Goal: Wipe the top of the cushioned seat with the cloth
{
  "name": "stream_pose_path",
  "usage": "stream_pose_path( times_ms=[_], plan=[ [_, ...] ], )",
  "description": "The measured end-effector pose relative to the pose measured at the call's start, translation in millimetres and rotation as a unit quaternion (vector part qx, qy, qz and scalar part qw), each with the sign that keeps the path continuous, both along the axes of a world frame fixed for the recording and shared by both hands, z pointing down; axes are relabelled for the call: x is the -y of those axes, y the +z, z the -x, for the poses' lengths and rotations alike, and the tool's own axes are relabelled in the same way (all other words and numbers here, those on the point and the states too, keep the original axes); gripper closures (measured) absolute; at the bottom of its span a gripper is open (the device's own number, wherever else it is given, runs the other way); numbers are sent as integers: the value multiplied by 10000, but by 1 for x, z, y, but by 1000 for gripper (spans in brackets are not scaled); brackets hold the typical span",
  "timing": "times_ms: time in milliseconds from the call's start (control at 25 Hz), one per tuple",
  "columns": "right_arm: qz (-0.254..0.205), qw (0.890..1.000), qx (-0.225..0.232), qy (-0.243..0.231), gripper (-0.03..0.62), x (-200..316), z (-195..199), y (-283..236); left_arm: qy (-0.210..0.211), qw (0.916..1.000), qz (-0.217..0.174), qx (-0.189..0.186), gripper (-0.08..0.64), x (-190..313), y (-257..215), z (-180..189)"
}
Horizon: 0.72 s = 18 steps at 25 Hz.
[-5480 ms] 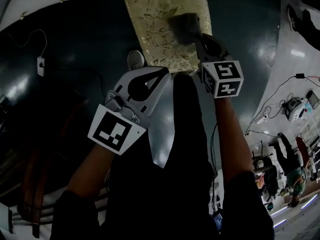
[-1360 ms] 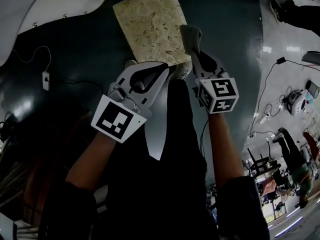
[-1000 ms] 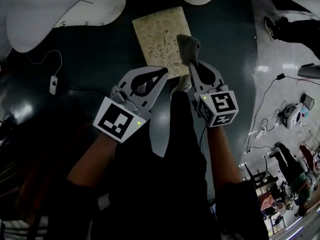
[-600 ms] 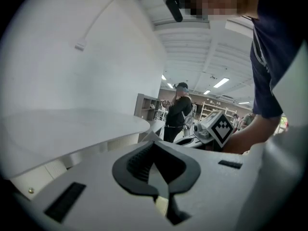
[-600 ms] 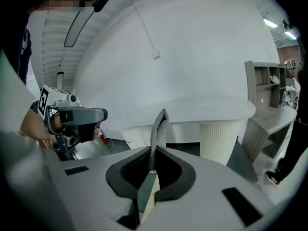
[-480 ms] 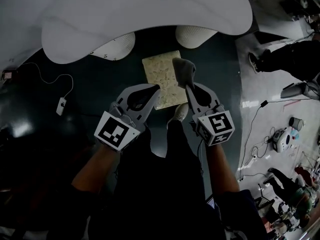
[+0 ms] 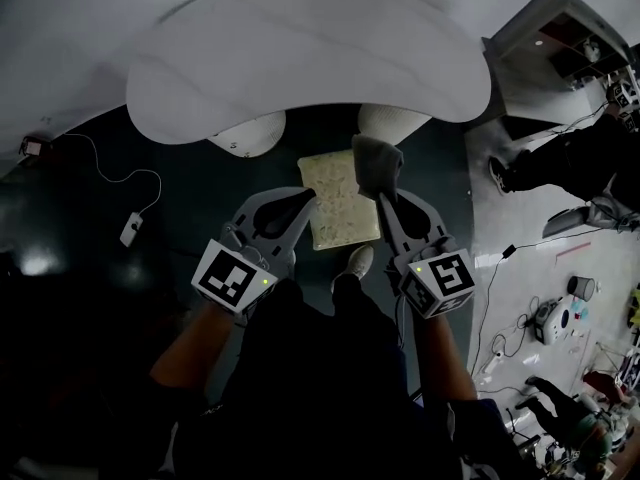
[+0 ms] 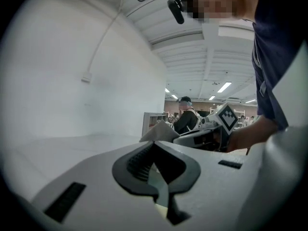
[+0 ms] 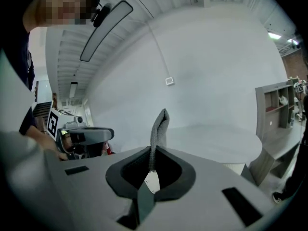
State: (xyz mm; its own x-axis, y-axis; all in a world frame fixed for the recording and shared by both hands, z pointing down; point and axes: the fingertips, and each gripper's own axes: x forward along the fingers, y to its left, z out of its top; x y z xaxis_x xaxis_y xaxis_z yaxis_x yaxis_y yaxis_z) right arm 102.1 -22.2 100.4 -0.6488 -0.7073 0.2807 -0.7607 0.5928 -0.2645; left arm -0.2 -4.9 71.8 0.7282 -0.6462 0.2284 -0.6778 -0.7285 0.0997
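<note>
The cushioned seat [image 7: 338, 206], pale gold with a leaf pattern, stands on the dark floor far below me. My right gripper [image 7: 384, 196] is shut on the grey cloth [image 7: 375, 165], which sticks up from its jaws over the seat's right edge. The right gripper view shows the cloth [image 9: 159, 127] pinched upright in the right gripper [image 9: 152, 150], against a white wall. My left gripper [image 7: 301, 200] is shut and holds nothing, over the seat's left edge. From the left gripper [image 8: 155, 144] I see the cloth [image 8: 160, 133] beside it. Both grippers are held level, well above the seat.
A white round table [image 7: 310, 58] spreads beyond the seat, with two white pedestals [image 7: 245, 133] under it. A cable and adapter [image 7: 130, 228] lie on the floor at left. My shoe [image 7: 355, 263] is near the seat's front edge. A person [image 7: 560, 158] stands at right.
The seat has shrunk in the head view and the white table has come into view. The cloth, flat on the seat 5.5 s ago, now stands up off it in the right gripper.
</note>
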Motion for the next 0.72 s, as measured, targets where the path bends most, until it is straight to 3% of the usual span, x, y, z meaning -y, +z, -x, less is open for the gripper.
stream_pose_path(
  times_ms=[320, 720],
  plan=[
    [-201, 9995, 80, -218, 558, -13, 19, -42, -118, 9997, -200, -92, 552, -9, -34, 10],
    [-303, 9995, 75, -63, 558, -10, 11, -60, 30, 9995, -311, -42, 552, 0, -47, 6]
  ],
)
